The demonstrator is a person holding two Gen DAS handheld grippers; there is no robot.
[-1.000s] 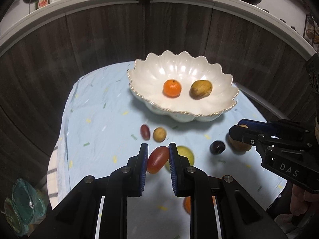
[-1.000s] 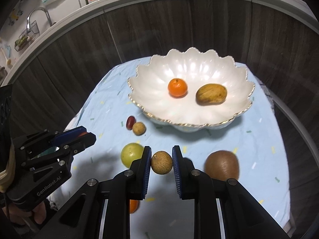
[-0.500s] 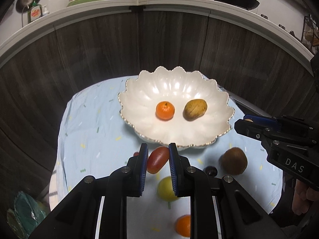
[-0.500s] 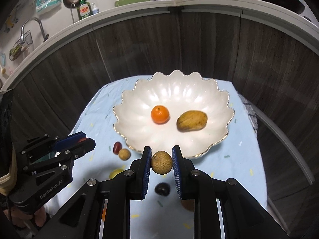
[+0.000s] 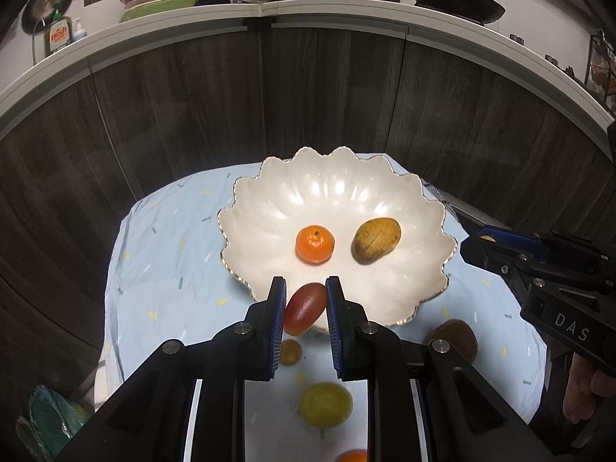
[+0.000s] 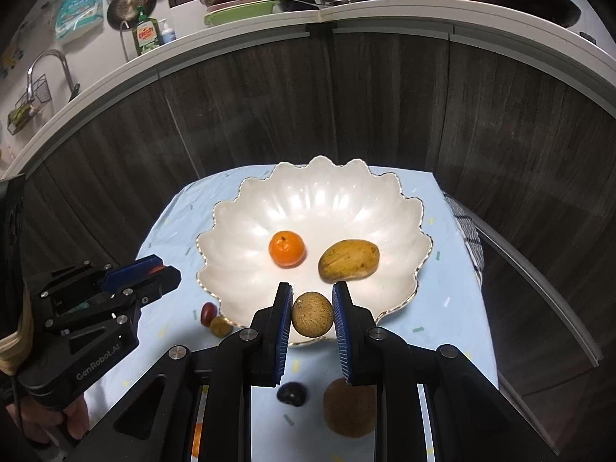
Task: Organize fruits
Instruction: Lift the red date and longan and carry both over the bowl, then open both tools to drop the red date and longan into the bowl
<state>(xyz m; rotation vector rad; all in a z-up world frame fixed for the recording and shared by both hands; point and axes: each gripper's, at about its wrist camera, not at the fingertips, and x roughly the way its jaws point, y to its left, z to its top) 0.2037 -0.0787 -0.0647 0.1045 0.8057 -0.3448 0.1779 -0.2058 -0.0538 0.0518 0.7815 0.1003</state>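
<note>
A glossy white scalloped bowl with a thin gold rim [image 5: 269, 208] stands on a pale blue speckled tablecloth [image 5: 161, 254], and inside it lie a small orange tangerine [image 5: 315, 243] and, just to its right but apart from it, a yellowish-brown oblong mango [image 5: 377, 239]. The left gripper [image 5: 306, 310] has its blue-padded jaws closed narrowly on a red oval fruit [image 5: 304, 308], which hangs over the near rim of the bowl. The right gripper [image 6: 312, 313] likewise pinches a round tan fruit [image 6: 312, 314] between its pads, poised at the bowl's near edge, close to the mango. On the cloth in front of the bowl several fruits lie loose: a yellow-green round fruit [image 5: 325, 404], a small brownish ball [image 5: 289, 352], a fuzzy brown kiwi [image 5: 454, 340], a dark purple, almost black fruit [image 6: 292, 393], a little dark red one [image 6: 208, 313] just beside the bowl's foot, and part of another orange fruit [image 5: 352, 456] at the lower edge. Behind the table runs a dark wood-grain cabinet front [image 5: 308, 107] under a white countertop [image 5: 331, 9] crowded with pots and dishes, with a green dish-soap bottle [image 6: 146, 35] and a black wok [image 5: 454, 4].
</note>
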